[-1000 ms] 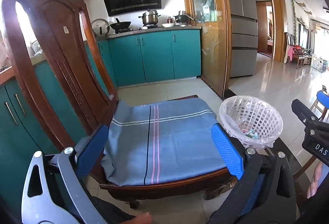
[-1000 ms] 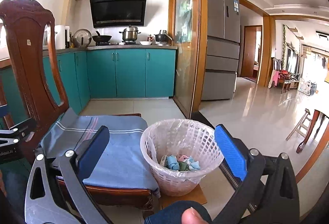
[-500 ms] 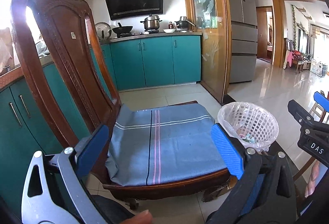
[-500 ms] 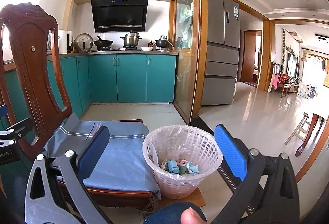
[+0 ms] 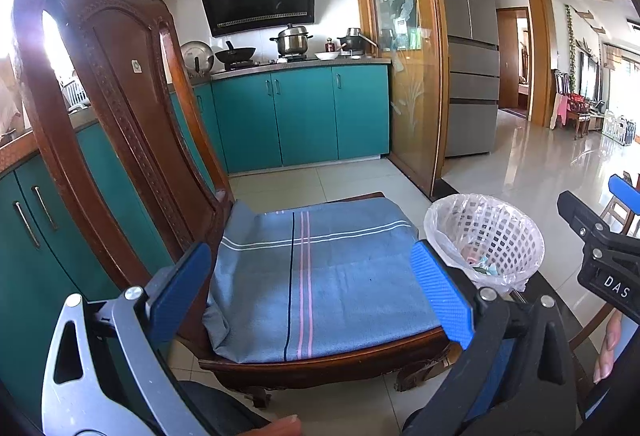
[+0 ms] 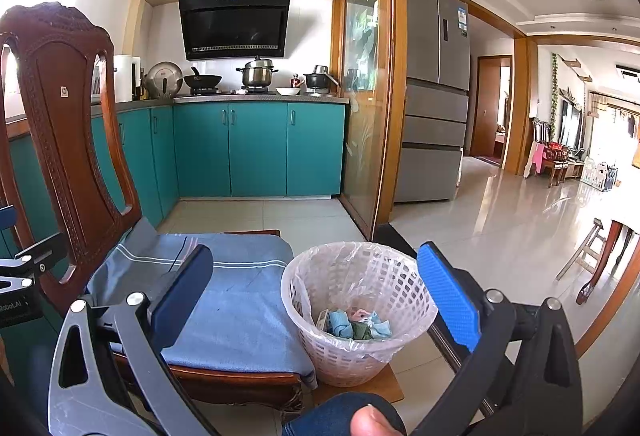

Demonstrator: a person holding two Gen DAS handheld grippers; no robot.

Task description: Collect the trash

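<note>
A white lattice waste basket [image 6: 352, 332] lined with a clear bag stands on the floor right of the chair. Crumpled blue, green and pink trash [image 6: 356, 324] lies at its bottom. It also shows in the left wrist view [image 5: 486, 240]. My left gripper [image 5: 312, 292] is open and empty, held above the chair's blue striped seat cloth [image 5: 316, 276]. My right gripper [image 6: 316, 296] is open and empty, held above and in front of the basket. The right gripper shows at the right edge of the left wrist view [image 5: 604, 252].
A dark carved wooden chair [image 5: 108, 108] stands at left with its back upright. Teal kitchen cabinets [image 6: 256, 148] and a stove with pots are behind. A glass sliding door [image 6: 364, 96] and a grey fridge [image 6: 436, 96] stand at right. A wooden table leg [image 6: 600, 264] is far right.
Both grippers have drawn back and up a little, so the chair and basket look smaller and lower. Both stay open and empty.
</note>
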